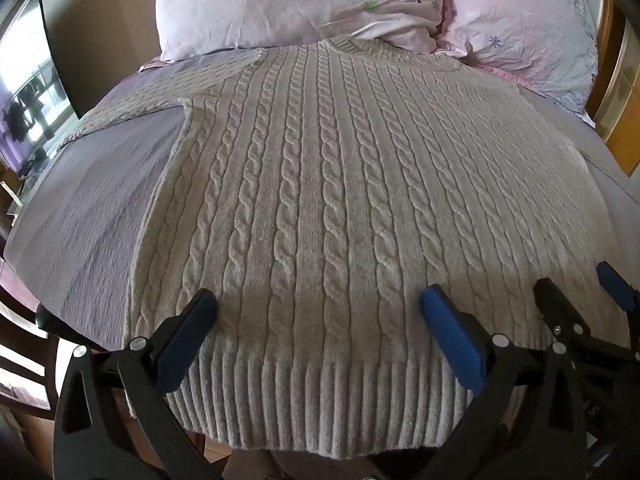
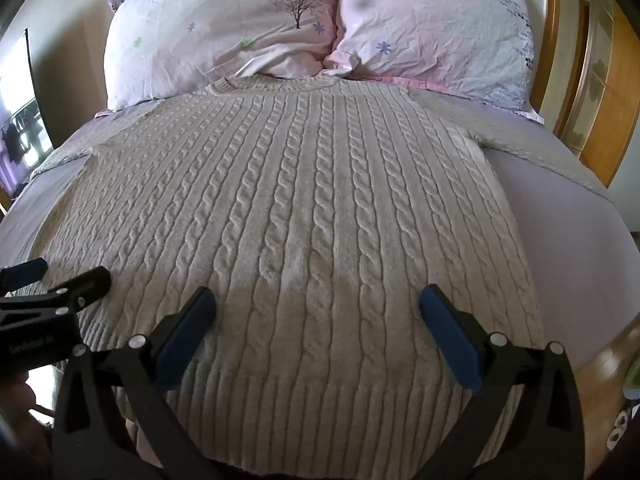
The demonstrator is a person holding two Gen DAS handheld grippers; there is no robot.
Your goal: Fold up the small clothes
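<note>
A beige cable-knit sweater (image 1: 320, 184) lies flat on the bed, collar toward the pillows, ribbed hem toward me; it also shows in the right wrist view (image 2: 304, 208). Its left sleeve (image 1: 132, 100) spreads out to the left, its right sleeve (image 2: 520, 136) to the right. My left gripper (image 1: 318, 304) is open and empty, hovering over the hem's left part. My right gripper (image 2: 318, 300) is open and empty over the hem's right part; it also shows at the right of the left wrist view (image 1: 576, 280). The left gripper shows at the left edge of the right wrist view (image 2: 60, 274).
The bed has a lilac sheet (image 1: 88, 200). Two pink flowered pillows (image 1: 296, 4) (image 2: 436, 28) lie at its head. A wooden headboard and cabinet (image 2: 592, 92) stand at the right. A window (image 1: 28, 92) is at the left. The bed's near edge lies under the hem.
</note>
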